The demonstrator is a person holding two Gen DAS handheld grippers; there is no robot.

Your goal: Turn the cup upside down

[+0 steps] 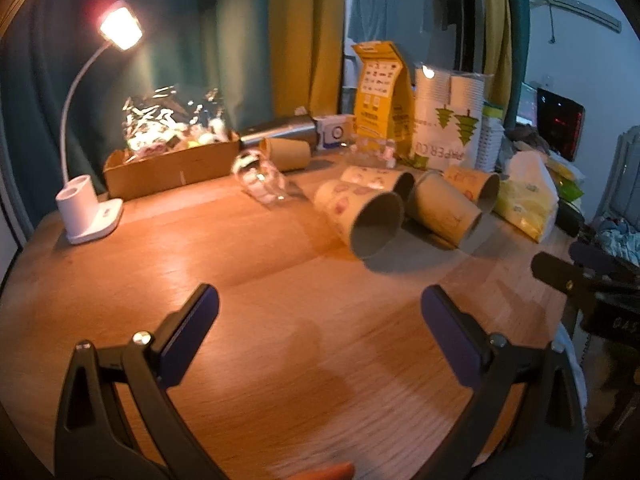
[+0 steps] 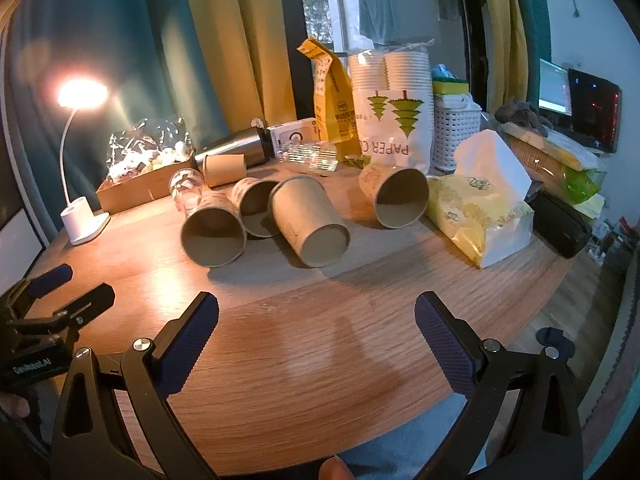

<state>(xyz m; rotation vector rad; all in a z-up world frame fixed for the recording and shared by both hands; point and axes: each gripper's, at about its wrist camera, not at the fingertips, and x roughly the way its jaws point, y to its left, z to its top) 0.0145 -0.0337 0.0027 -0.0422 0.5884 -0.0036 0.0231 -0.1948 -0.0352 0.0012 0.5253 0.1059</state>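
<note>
Several brown paper cups lie on their sides on the wooden table (image 2: 320, 328). In the right wrist view the nearest are one with its mouth towards me (image 2: 214, 236), one with its base towards me (image 2: 310, 226) and one further right (image 2: 396, 196). In the left wrist view the nearest cup (image 1: 362, 220) lies ahead and to the right. A clear plastic cup (image 1: 260, 178) lies behind them. My left gripper (image 1: 320, 312) is open and empty over bare table. My right gripper (image 2: 316, 320) is open and empty, short of the cups. The left gripper also shows at the right view's left edge (image 2: 60, 292).
A lit white desk lamp (image 1: 90, 216) stands at the left. A cardboard box with foil packets (image 1: 168, 160), a steel flask (image 2: 236, 148), a yellow bag (image 2: 332, 108), a paper-cup pack (image 2: 394, 108), a white basket (image 2: 456, 132) and a tissue pack (image 2: 480, 208) line the back and right.
</note>
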